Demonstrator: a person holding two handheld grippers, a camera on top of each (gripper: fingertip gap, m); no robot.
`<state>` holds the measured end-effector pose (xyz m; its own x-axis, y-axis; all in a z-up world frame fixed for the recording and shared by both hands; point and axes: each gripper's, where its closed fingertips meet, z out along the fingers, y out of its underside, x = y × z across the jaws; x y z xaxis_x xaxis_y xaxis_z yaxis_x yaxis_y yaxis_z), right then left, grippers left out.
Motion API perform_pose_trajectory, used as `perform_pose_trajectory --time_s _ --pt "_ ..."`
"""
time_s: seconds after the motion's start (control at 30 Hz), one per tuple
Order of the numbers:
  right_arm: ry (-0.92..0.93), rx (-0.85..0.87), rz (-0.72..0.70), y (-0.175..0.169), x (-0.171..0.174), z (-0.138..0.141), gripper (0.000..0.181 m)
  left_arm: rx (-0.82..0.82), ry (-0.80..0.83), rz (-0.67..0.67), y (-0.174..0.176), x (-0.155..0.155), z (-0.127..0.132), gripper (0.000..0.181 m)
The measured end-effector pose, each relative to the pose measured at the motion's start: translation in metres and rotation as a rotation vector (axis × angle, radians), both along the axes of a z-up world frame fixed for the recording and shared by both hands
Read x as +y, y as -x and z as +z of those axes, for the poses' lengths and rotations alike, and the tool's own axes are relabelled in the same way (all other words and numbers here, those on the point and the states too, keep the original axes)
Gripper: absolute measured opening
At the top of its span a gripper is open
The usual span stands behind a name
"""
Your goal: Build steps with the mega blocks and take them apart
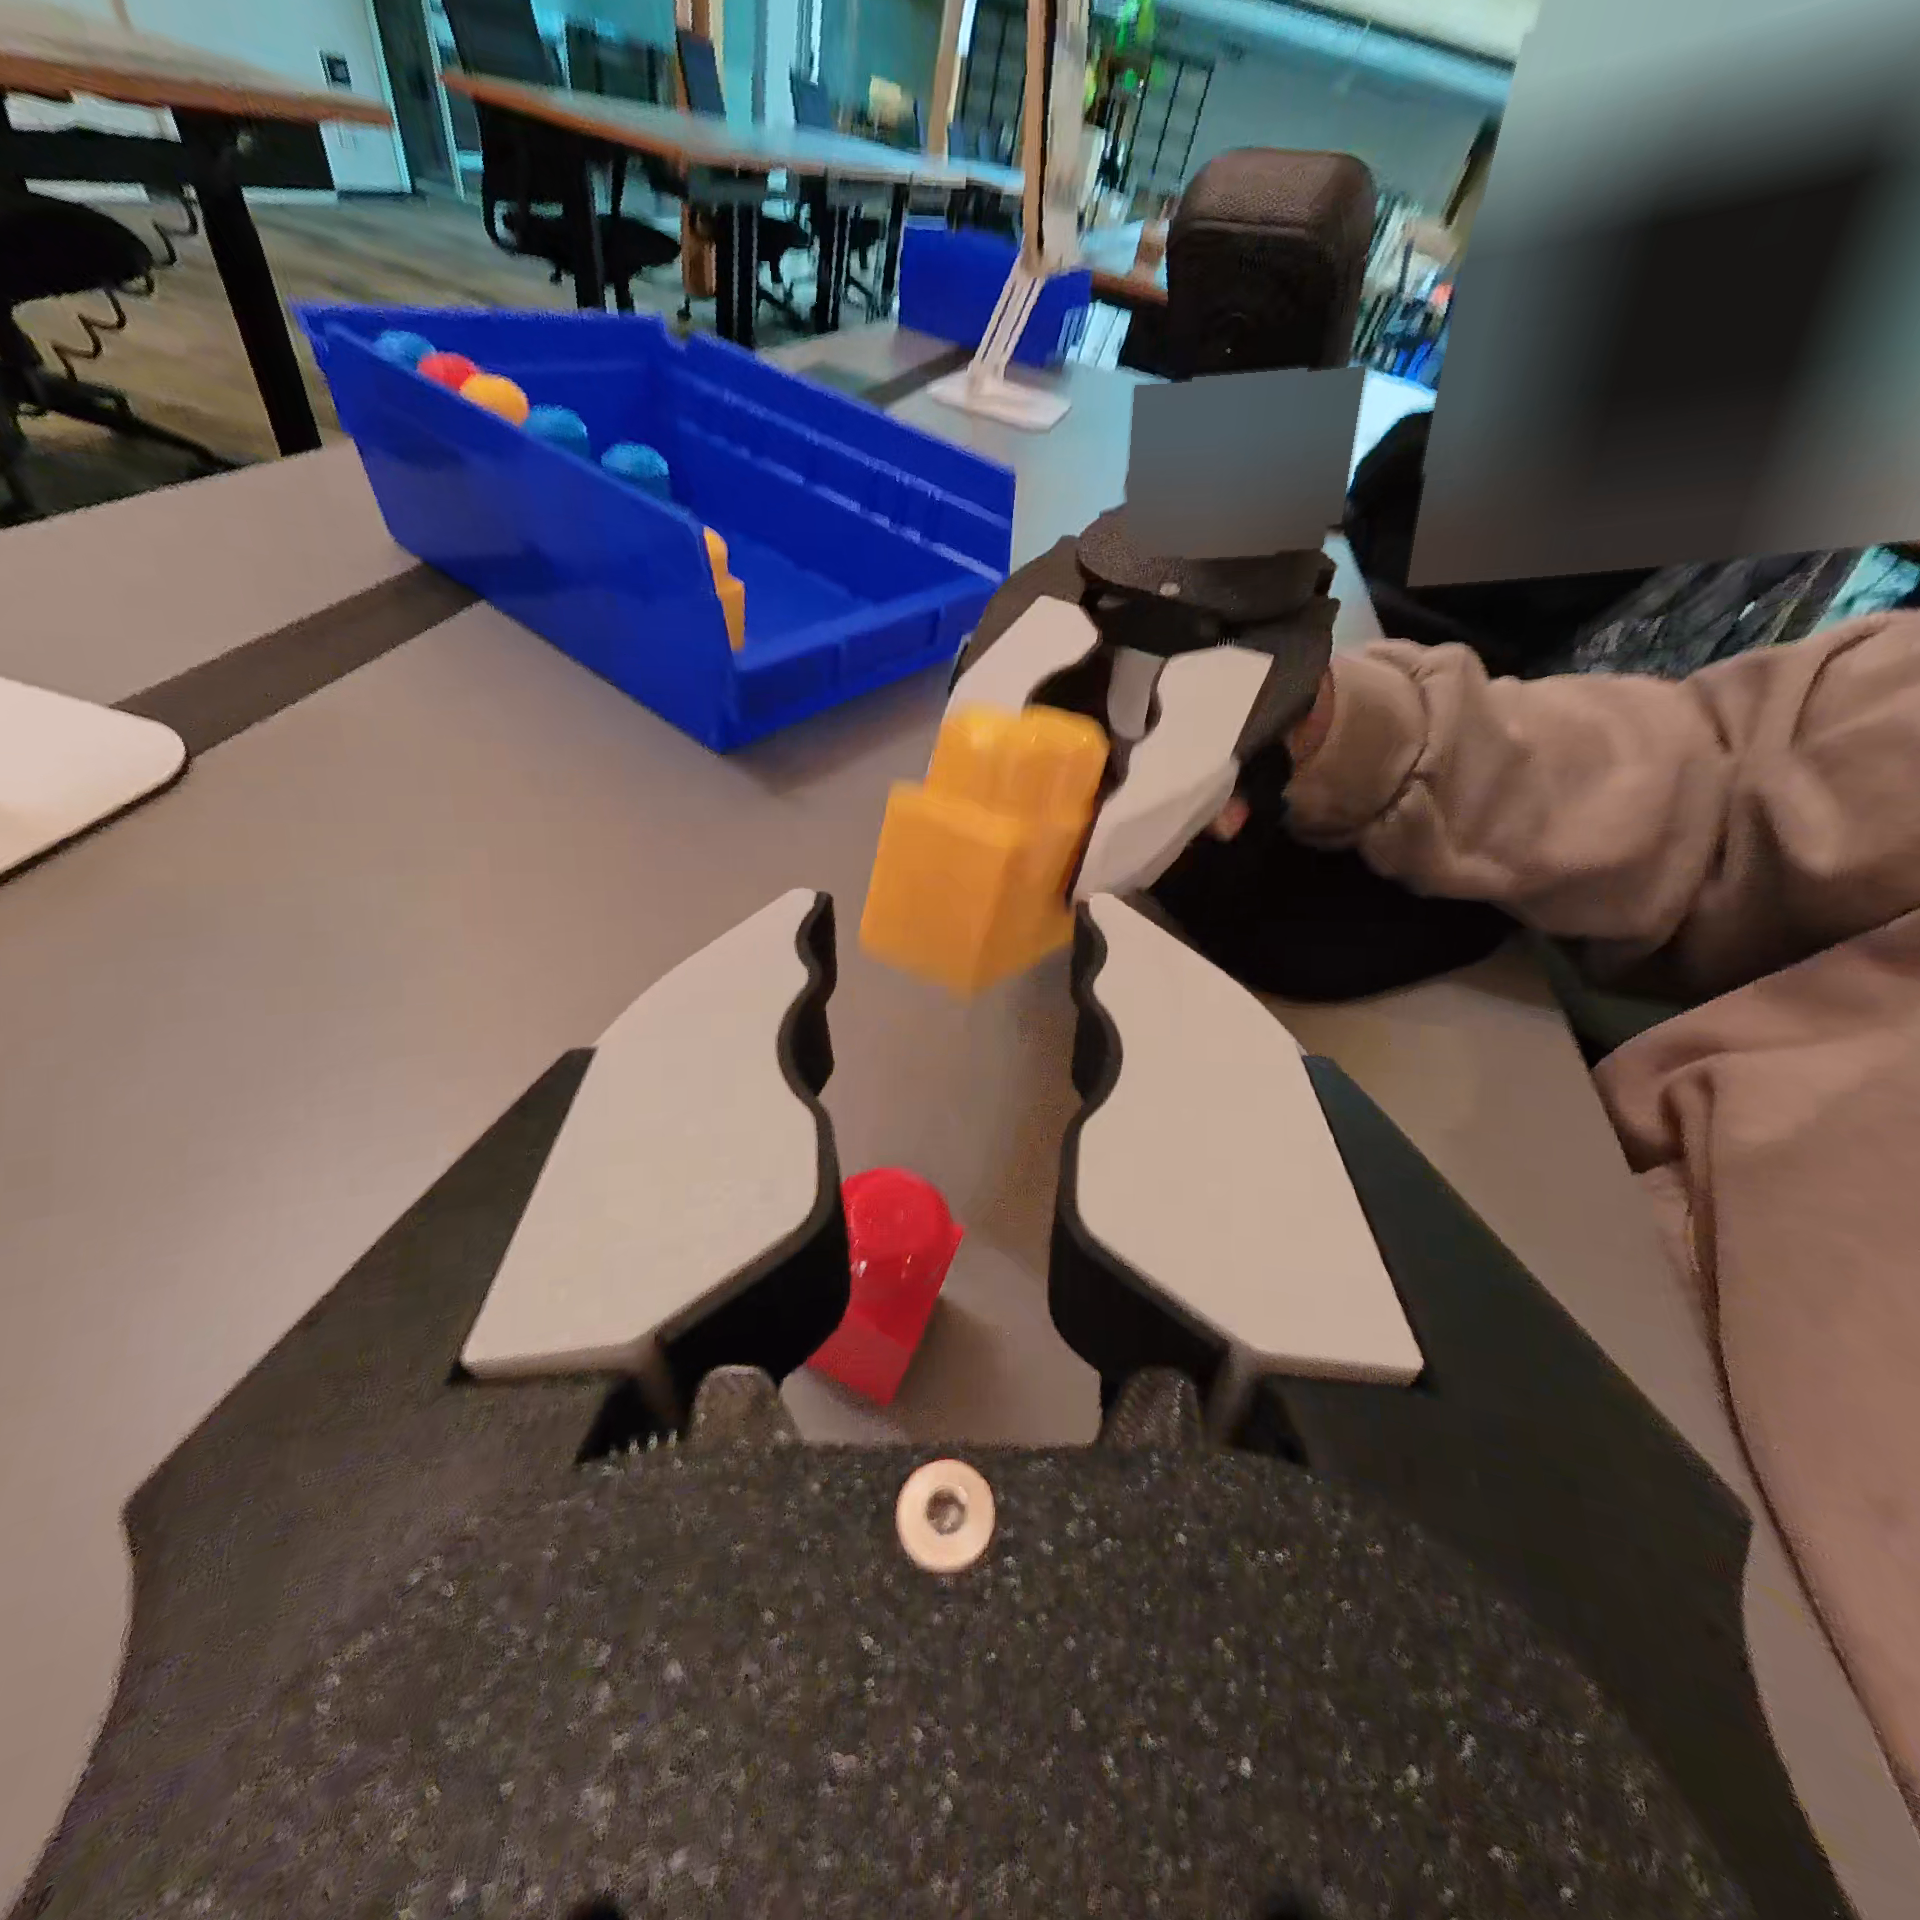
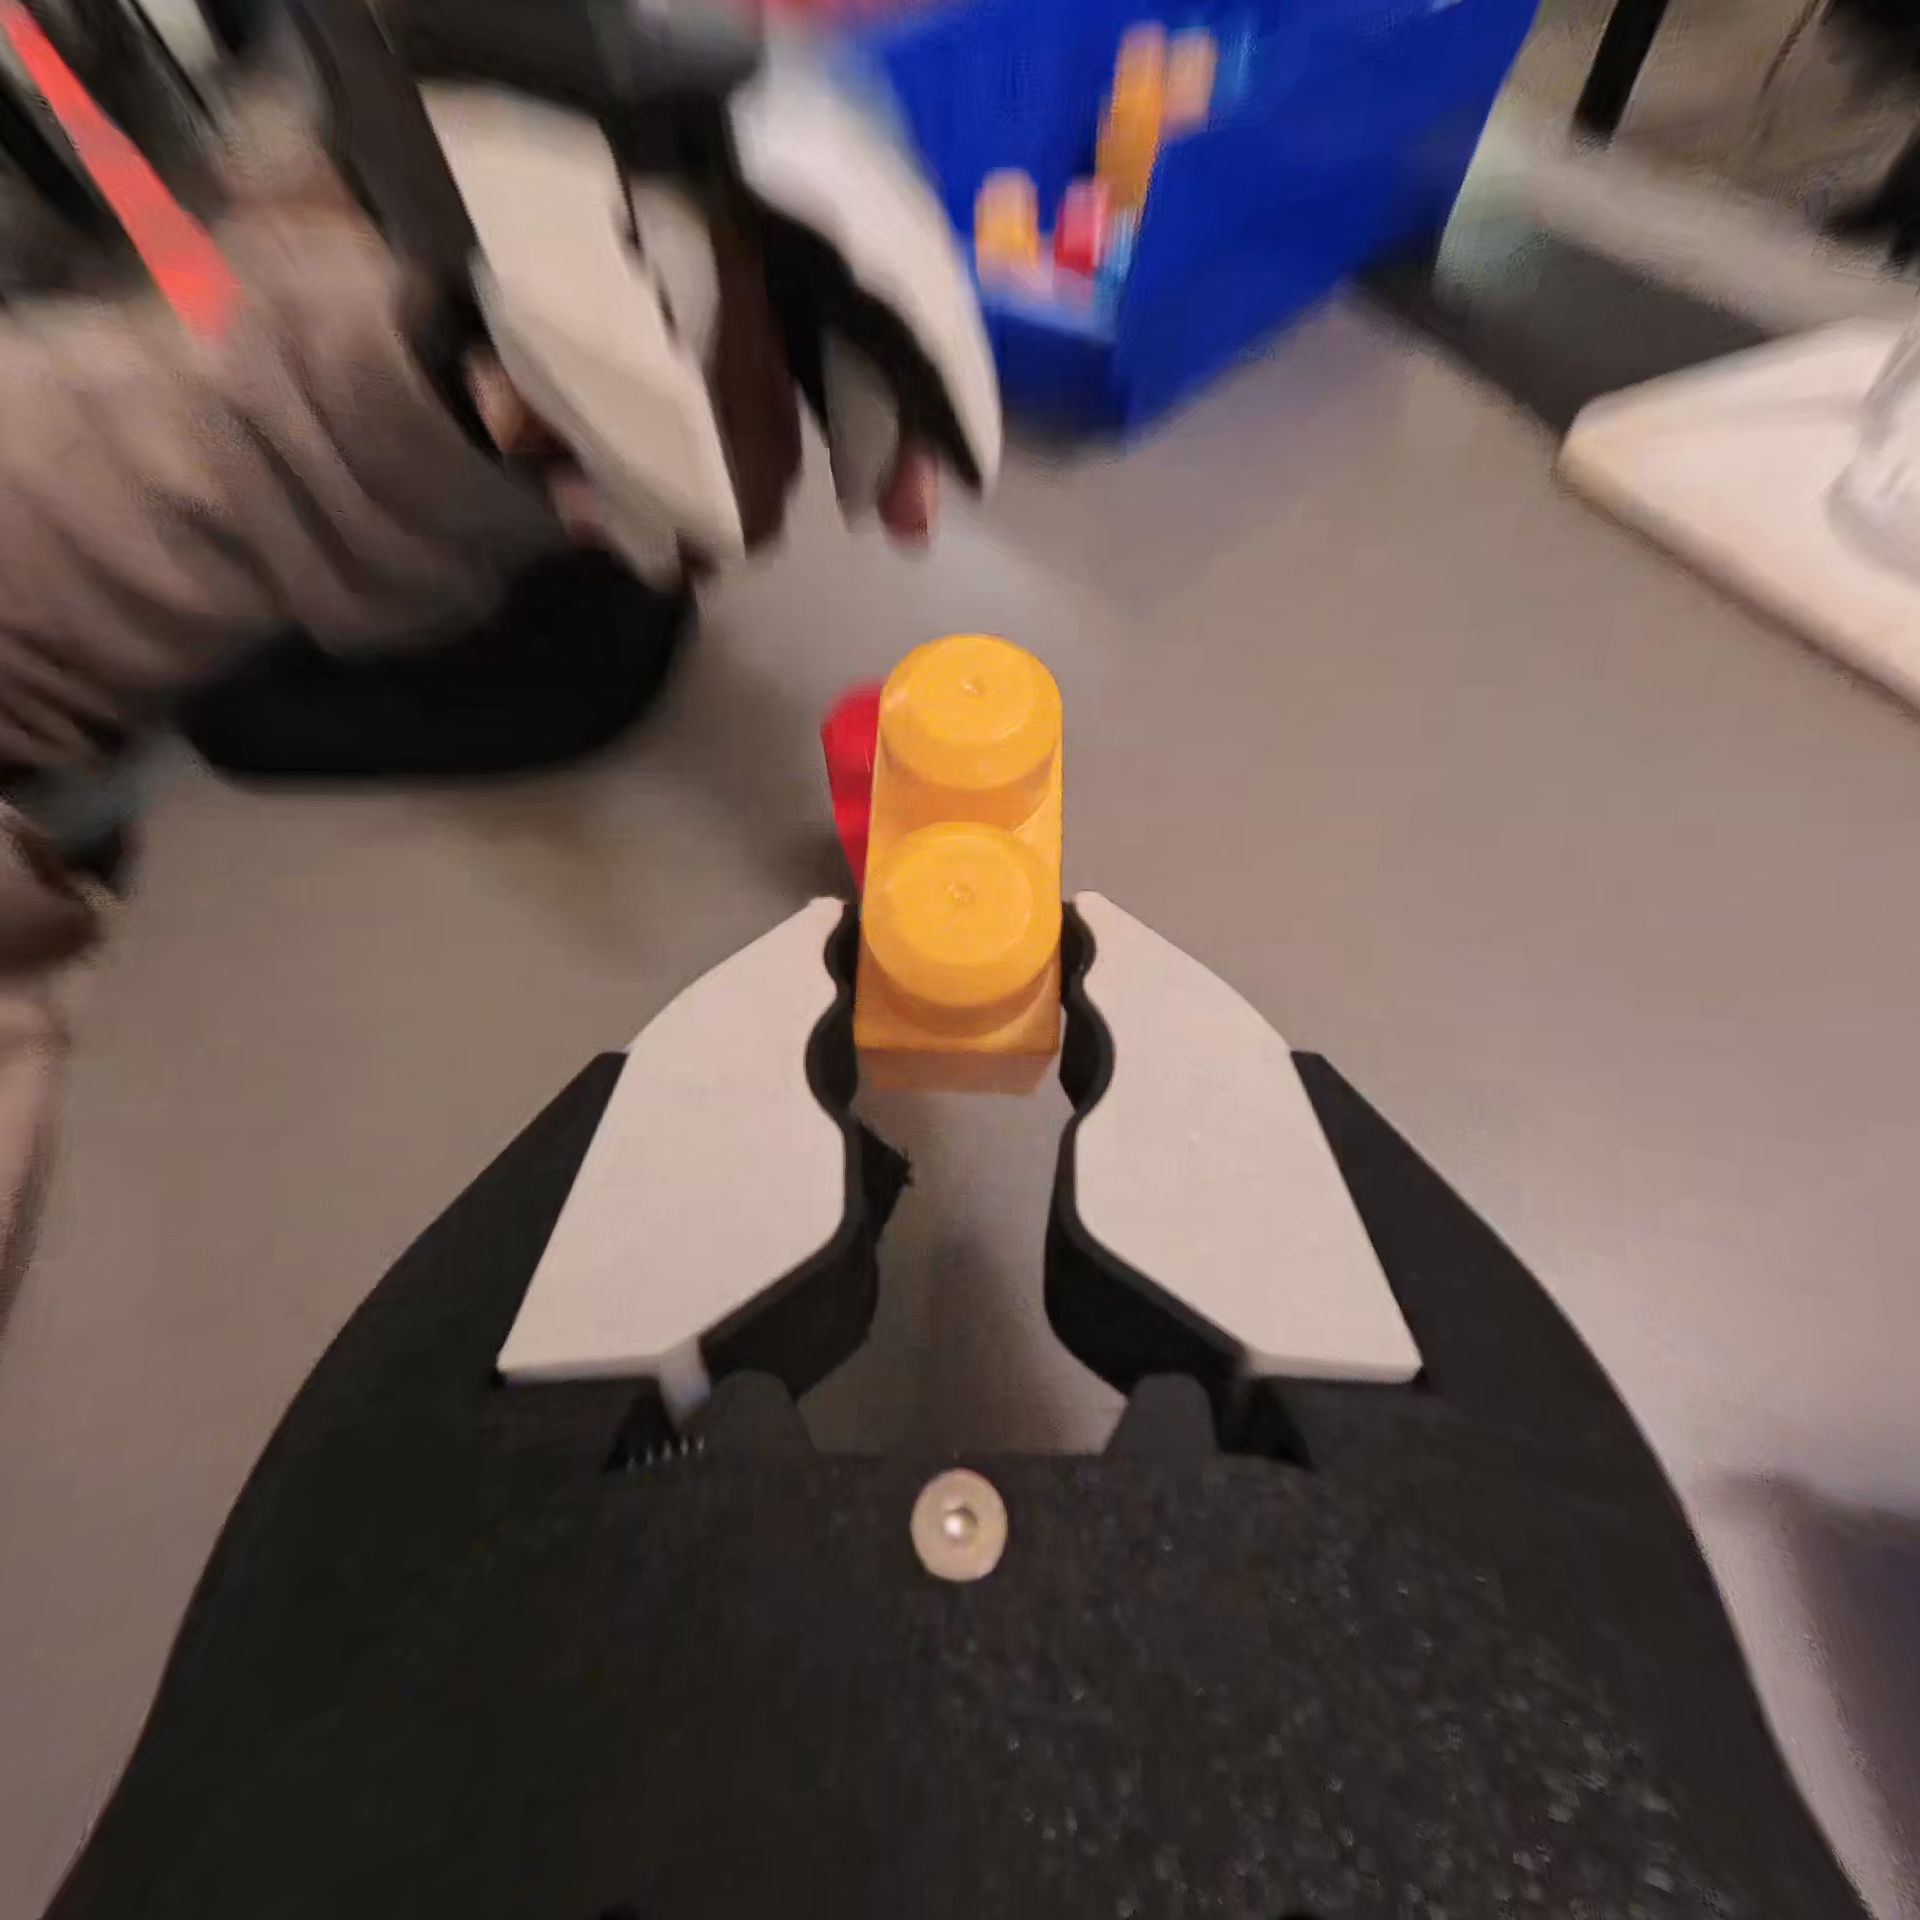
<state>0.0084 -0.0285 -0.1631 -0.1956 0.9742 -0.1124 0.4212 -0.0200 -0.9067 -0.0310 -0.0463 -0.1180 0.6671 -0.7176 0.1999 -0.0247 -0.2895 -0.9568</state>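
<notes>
right tongs (image 2: 961, 982) clamp the orange two-stud plastic block (image 2: 961, 862), long axis pointing ahead; small red plastic block (image 1: 883, 1283) sits beneath the parted, empty left tongs (image 1: 951, 935).

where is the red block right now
The red block stands on the grey table, seen between the open left tongs in the left wrist view, below the orange block the right tongs hold.

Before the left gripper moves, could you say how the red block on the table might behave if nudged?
The red block looks like rigid, hollow plastic, so probably light and prone to sliding. It already sits tilted, so it may topple.
</notes>
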Motion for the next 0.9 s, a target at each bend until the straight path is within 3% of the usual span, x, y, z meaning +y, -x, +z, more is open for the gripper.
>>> perform_pose_trajectory --time_s 0.13,0.23,0.47,0.7,0.9 --pt "0.313 0.517 0.035 -0.016 0.004 0.089 0.036 -0.157 -0.07 0.0 -0.009 0.0 0.023 0.049" --pt "0.517 0.696 0.092 -0.025 0.002 0.117 0.036 -0.286 -0.115 -0.047 -0.023 -0.006 0.045 0.051" --pt "0.454 0.624 0.17 0.001 -0.04 0.103 0.036 -0.354 -0.172 -0.078 -0.041 -0.015 0.063 0.046" --pt "0.347 0.497 0.156 0.019 -0.048 0.087 0.036 -0.304 -0.182 -0.082 -0.033 -0.017 0.062 0.04" --pt "0.049 0.107 0.106 0.038 -0.039 0.023 0.055 -0.29 -0.235 -0.03 -0.002 -0.019 0.074 0.039"
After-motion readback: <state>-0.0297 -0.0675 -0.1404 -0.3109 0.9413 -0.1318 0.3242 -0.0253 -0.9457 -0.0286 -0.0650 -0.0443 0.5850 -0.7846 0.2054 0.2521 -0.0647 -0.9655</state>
